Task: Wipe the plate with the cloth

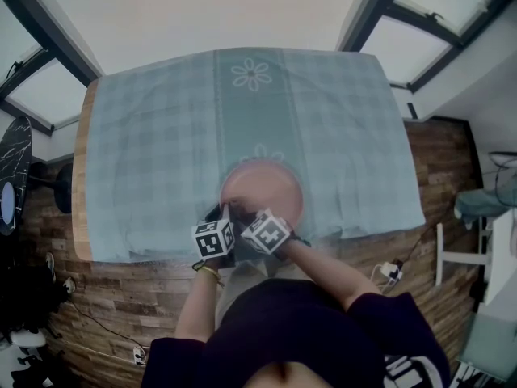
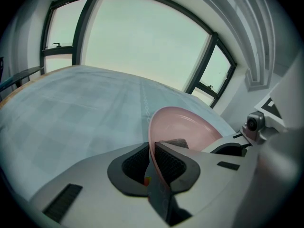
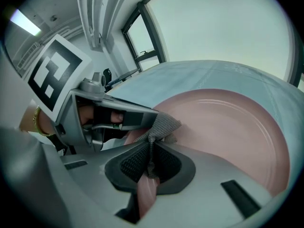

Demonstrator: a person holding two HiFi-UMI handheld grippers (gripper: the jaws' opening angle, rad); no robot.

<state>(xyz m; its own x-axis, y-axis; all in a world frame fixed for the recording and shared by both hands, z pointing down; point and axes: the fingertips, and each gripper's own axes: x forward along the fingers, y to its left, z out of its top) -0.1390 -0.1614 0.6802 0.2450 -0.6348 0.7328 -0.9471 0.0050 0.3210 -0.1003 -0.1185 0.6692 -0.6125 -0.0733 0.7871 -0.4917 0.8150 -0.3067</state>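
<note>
A pink plate (image 1: 262, 191) lies on the near middle of the checked tablecloth (image 1: 161, 136). My left gripper (image 2: 151, 167) is shut on the near rim of the plate (image 2: 183, 127), which rises tilted out of its jaws. My right gripper (image 3: 150, 161) is shut on a small grey cloth (image 3: 161, 127), bunched above the pads and resting on the near left part of the plate (image 3: 228, 127). The left gripper (image 3: 104, 118) shows close beside it at the rim. In the head view both marker cubes (image 1: 213, 238) (image 1: 266, 231) sit at the plate's near edge.
The tablecloth (image 2: 71, 113) covers a wooden table whose bare edge (image 1: 79, 184) shows at the left. Windows ring the far side. A wooden floor with cables and a white rack (image 1: 452, 257) lies around the table.
</note>
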